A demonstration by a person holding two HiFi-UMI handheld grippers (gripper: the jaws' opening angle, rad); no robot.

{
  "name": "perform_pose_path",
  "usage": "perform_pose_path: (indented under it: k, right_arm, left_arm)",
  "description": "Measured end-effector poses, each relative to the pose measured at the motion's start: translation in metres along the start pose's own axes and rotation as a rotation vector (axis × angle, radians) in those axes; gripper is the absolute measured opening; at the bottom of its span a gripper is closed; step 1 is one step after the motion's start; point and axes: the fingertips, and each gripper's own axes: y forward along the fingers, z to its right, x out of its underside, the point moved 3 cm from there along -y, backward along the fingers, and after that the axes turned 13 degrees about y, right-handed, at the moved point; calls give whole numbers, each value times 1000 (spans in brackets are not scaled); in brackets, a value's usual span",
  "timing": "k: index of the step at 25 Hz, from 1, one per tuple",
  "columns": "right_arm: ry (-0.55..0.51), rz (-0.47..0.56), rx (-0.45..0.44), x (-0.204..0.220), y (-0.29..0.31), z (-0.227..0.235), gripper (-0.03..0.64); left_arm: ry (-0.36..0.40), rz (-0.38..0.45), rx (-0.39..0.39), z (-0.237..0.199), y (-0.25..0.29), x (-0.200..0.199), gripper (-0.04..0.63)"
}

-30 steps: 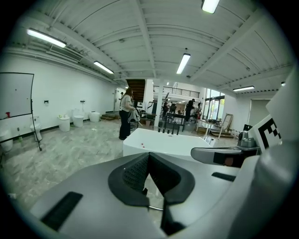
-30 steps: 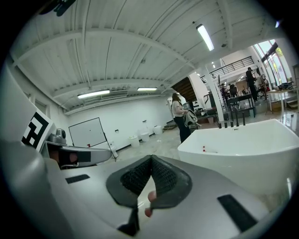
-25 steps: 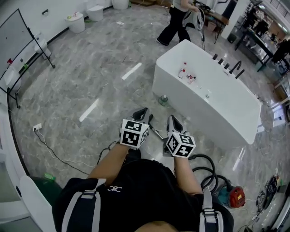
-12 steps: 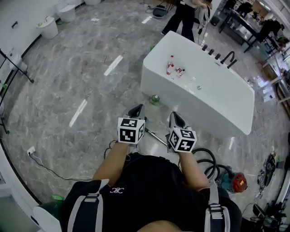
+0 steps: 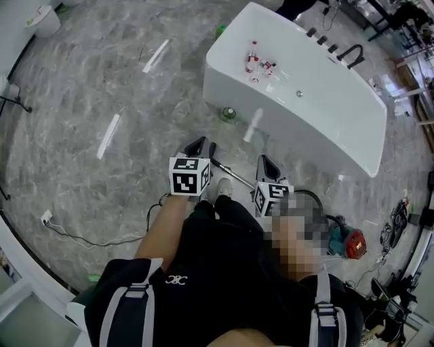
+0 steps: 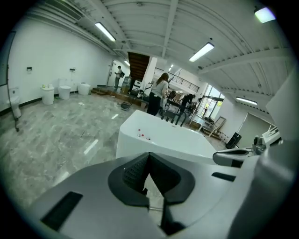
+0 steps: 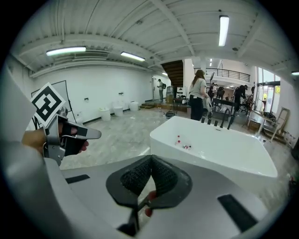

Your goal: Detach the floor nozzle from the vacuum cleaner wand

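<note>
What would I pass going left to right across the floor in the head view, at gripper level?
socket → left gripper → wand → right gripper → vacuum

Grey marbled floor [image 5: 88, 101], glossy, pale light streaks. White freestanding bathtub [image 5: 319, 146] upper right of head view. Black faucet [image 5: 354, 55] on its far rim, small bottles [image 5: 258, 64] toward its upper left end. White bin [image 5: 41, 19] top left corner. White walls [image 6: 42, 51], ribbed white ceiling [image 6: 154, 18], fluorescent tubes [image 6: 105, 31]. Staircase [image 6: 138, 63] and people [image 6: 156, 93] far back, centre of left gripper view.
</note>
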Motion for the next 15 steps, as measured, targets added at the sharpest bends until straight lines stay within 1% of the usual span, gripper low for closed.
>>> perform_pose_path:
  k: [3, 5, 7, 9, 10, 12, 15]
  right_arm:
    - [-28, -66, 1, 18, 28, 21, 3]
    - [-35, -118, -12, 38, 51, 32, 3]
    - [-55, -184, -31, 63, 83, 44, 3]
    - [-91, -254, -50, 93, 124, 58, 3]
    - [-104, -291, -63, 113, 146, 65, 3]
    - [-128, -375, -101, 162, 187, 75, 3]
    - [-202, -482, -164, 235, 260, 92, 3]
  left_arm:
    - [-23, -89, -2, 0, 26, 32, -2]
    - [-18, -142, -2, 0, 39, 52, -2]
    - [-14, -178, 2, -1, 58, 72, -2]
    - [-14, -199, 12, -2, 89, 96, -2]
    - [-15, -215, 22, -2, 107, 115, -2]
    - [-27, -270, 45, -2, 143, 165, -2]
    - [-71, -359, 48, -10, 202, 242, -2]
